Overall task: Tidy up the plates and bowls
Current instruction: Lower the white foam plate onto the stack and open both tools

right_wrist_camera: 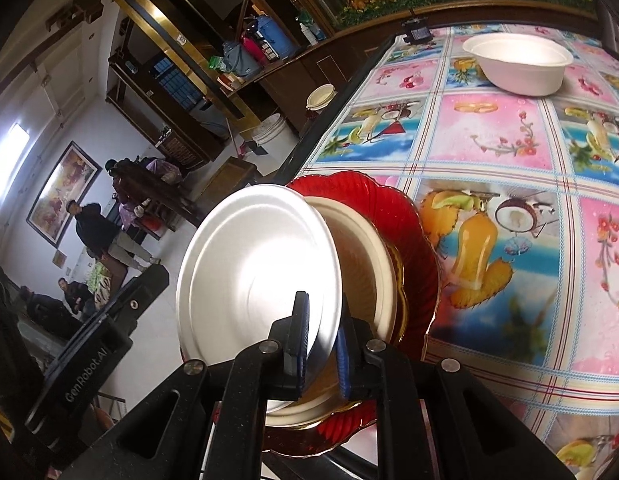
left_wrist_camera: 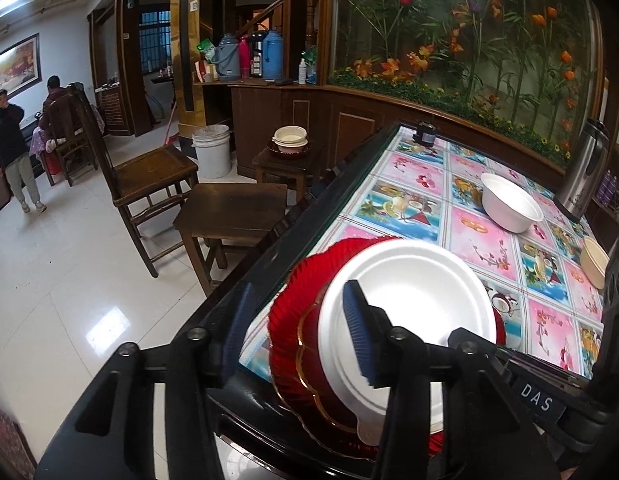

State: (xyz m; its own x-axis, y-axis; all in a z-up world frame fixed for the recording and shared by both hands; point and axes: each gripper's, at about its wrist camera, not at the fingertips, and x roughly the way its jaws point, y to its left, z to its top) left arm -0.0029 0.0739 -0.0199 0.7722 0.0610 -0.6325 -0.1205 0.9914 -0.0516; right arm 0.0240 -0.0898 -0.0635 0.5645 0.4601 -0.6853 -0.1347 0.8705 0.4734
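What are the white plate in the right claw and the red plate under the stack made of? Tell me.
White plate: probably moulded paper pulp or foam; matte, opaque, thin rim with pressed rings. Red plate: glass or clear plastic, cannot tell which; glossy, translucent, fluted with a gold edge. The right claw pinches the white plate's rim.

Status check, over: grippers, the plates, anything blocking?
Right hand-held gripper clamped on white plate, tilted over red plate stack. Left hand-held gripper open at stack. White bowl beyond, clear.

The right tool (right_wrist_camera: 322, 350) pinches the rim of a white plate (right_wrist_camera: 253, 272), which is tilted up on its edge. Behind it a cream plate (right_wrist_camera: 369, 264) lies on a red glass plate (right_wrist_camera: 421, 240) at the bench (right_wrist_camera: 489, 140) edge. A white bowl (right_wrist_camera: 517, 66) stands well apart.
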